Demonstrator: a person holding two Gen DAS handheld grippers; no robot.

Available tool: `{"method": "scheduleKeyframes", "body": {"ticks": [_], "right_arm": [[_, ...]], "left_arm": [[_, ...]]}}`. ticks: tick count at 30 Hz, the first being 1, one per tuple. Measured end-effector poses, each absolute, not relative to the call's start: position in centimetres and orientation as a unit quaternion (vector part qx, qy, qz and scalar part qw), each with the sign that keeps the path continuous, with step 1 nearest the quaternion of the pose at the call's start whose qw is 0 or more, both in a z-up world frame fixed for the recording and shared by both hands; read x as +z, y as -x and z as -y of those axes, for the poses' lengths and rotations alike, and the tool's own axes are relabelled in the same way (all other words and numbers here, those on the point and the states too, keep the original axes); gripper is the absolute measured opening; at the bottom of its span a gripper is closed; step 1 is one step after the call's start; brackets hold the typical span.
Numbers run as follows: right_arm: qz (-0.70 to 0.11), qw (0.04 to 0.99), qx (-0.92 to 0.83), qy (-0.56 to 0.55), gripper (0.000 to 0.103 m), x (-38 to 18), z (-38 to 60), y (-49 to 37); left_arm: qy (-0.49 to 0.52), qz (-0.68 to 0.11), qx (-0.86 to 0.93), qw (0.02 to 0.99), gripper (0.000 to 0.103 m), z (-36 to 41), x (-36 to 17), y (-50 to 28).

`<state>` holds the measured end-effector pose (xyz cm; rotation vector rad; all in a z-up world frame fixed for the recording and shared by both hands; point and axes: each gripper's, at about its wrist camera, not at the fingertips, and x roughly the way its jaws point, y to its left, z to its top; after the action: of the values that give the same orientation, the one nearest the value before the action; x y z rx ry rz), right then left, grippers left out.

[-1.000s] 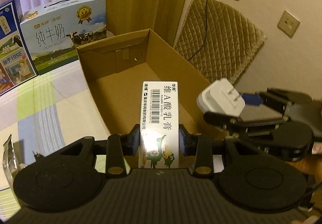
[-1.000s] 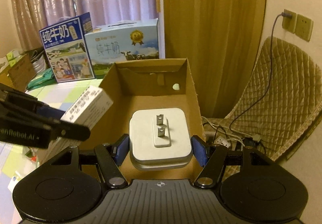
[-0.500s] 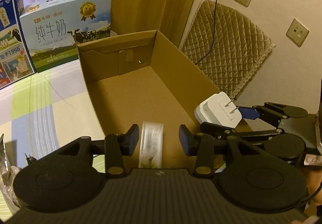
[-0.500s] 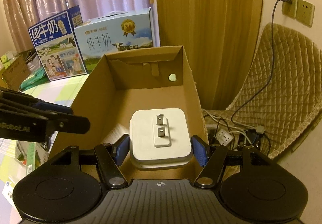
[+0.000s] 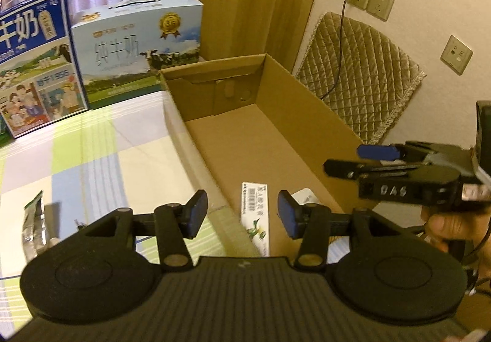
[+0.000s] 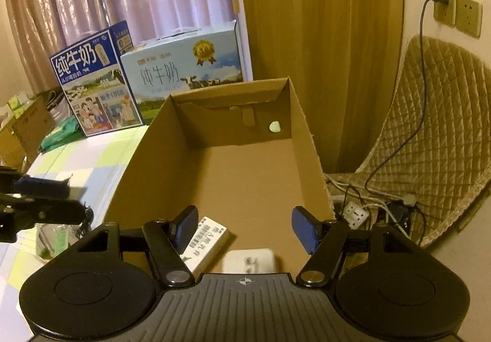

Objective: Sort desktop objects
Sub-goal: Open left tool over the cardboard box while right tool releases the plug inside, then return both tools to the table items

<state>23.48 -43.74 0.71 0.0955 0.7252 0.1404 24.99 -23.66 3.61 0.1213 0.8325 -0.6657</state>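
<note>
**Both items released into the cardboard box**

Since 1 second ago, the small white medicine carton (image 5: 255,217) has left the left gripper (image 5: 242,213) and the white plug adapter (image 6: 249,260) has left the right gripper (image 6: 244,227); both now lie on the floor of the open cardboard box (image 5: 310,114), at its near end. In the right wrist view the carton lies tilted, barcode up, just beside the adapter, carton to the left. Both grippers hover over that near end with their blue-padded fingers spread apart and holding nothing. The right gripper shows from the side in the left wrist view, with a hand (image 5: 451,228) gripping it below. On the checked tablecloth (image 5: 101,164) left of the box lies a foil sachet (image 5: 33,228). 2 milk cartons (image 6: 181,65) stand behind the box, before the curtains.
</note>
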Motion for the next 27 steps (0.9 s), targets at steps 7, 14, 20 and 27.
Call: {"method": "scheduleKeyframes", "body": {"ticks": [7, 14, 20, 27], "right_arm": [[-0.344, 0.935, 0.066, -0.054, 0.077, 2.1, 42.7, -20.6], [-0.348, 0.932, 0.09, -0.049, 0.089, 3.7, 39.6, -16.7], [-0.357, 0.926, 0.118, -0.032, 0.1, 4.0, 36.2, -13.5], [-0.37, 0.915, 0.16, -0.011, 0.101, 2.8, 32.2, -10.5]], "left_arm": [[-0.054, -0.401, -0.305, 0.862, 0.048, 19.7, 3.4, -22.9], [-0.055, -0.41, -0.291, 0.862, 0.055, 15.4, 3.1, -19.8], [-0.055, -0.411, -0.278, 0.866, 0.073, 11.1, 3.0, -16.9], [-0.079, -0.411, -0.257, 0.871, 0.09, 4.8, 3.1, -14.4]]}}
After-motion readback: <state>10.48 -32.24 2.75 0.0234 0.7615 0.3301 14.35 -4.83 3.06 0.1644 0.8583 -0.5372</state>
